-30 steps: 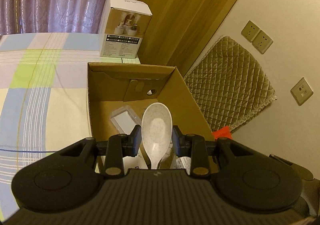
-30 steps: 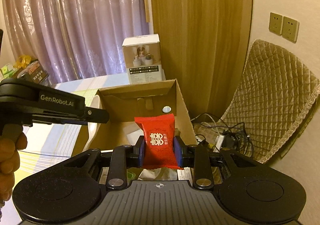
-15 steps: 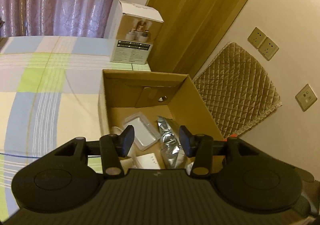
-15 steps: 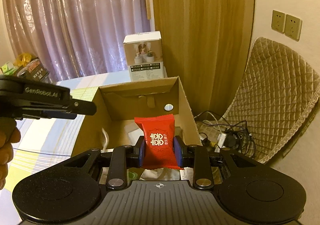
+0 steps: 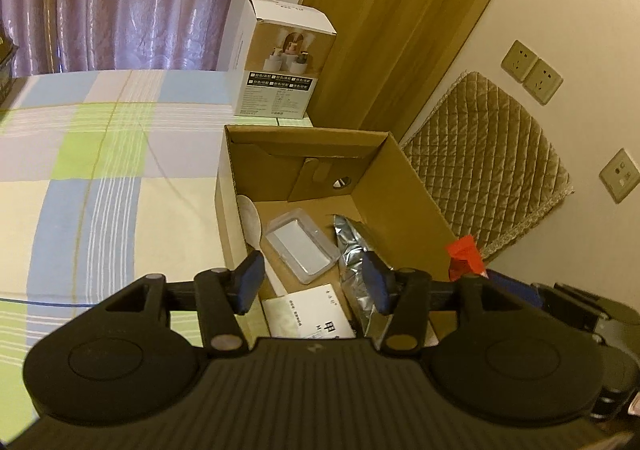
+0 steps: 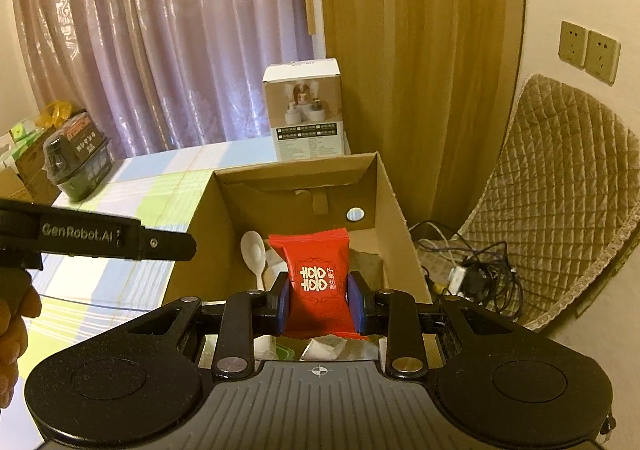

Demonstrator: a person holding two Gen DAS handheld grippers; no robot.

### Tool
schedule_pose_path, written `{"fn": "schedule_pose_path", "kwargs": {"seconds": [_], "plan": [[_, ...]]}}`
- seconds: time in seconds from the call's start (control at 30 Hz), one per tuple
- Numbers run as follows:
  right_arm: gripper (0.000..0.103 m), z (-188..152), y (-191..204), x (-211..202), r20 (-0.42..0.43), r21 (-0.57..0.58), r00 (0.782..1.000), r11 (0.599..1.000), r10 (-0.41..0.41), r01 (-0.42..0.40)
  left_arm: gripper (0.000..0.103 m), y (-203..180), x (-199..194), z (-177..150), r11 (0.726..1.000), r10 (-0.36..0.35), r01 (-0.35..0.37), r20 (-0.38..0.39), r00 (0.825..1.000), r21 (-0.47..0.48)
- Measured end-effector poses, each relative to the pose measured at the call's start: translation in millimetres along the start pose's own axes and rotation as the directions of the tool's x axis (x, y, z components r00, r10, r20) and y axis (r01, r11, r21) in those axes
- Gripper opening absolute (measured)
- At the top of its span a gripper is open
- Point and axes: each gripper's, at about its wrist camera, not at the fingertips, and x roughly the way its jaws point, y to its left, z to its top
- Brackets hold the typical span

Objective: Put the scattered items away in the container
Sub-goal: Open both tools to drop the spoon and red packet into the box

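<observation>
The checked bedcover (image 5: 100, 154) carried the open cardboard box (image 5: 404, 186), which stood against a white product carton (image 5: 280, 66). The left gripper (image 5: 312, 282) hung above the box's near end, jaws wide apart and holding nothing. The right gripper (image 6: 319, 300) was poised over the box (image 6: 392, 202), its jaws closed on an upright red snack packet (image 6: 316, 274). Inside the box lay a silver foil pouch (image 5: 352, 246), a clear plastic tray (image 5: 300, 246), a white leaflet (image 5: 308, 310) and a white spoon (image 6: 254, 250) against the left wall.
</observation>
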Motion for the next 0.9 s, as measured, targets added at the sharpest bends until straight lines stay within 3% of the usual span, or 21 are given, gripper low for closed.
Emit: {"fn": "schedule_pose_path", "kwargs": {"seconds": [0.3,0.33,0.37,0.4,0.63,0.9], "plan": [[0.036,8,1,11,0.002,0.034,1.000,0.999,0.025,-0.025,0.053,3,-3,-6,0.999,0.017,-0.016,-0.011,1.000,0.040],[0.073,9,1,11,0.008,0.039,1.000,0.999,0.015,-0.015,0.053,3,-2,-7,0.999,0.017,-0.017,-0.014,1.000,0.042],[0.094,8,0,10,0.019,0.051,1.000,0.999,0.009,-0.010,0.054,3,-2,-8,0.999,0.017,-0.016,-0.018,1.000,0.044],[0.101,7,-2,6,0.052,0.066,0.999,0.998,0.007,-0.010,0.055,3,-1,-9,0.999,0.016,-0.015,-0.021,1.000,0.046],[0.101,4,1,-9,0.079,0.001,0.996,0.999,-0.037,0.037,0.063,5,-4,-15,0.998,0.021,-0.020,-0.028,0.999,0.054],[0.101,-6,-8,-32,0.088,0.034,0.994,0.997,-0.068,0.066,0.074,3,-16,-24,0.996,0.043,-0.040,-0.025,0.999,0.079]]}}
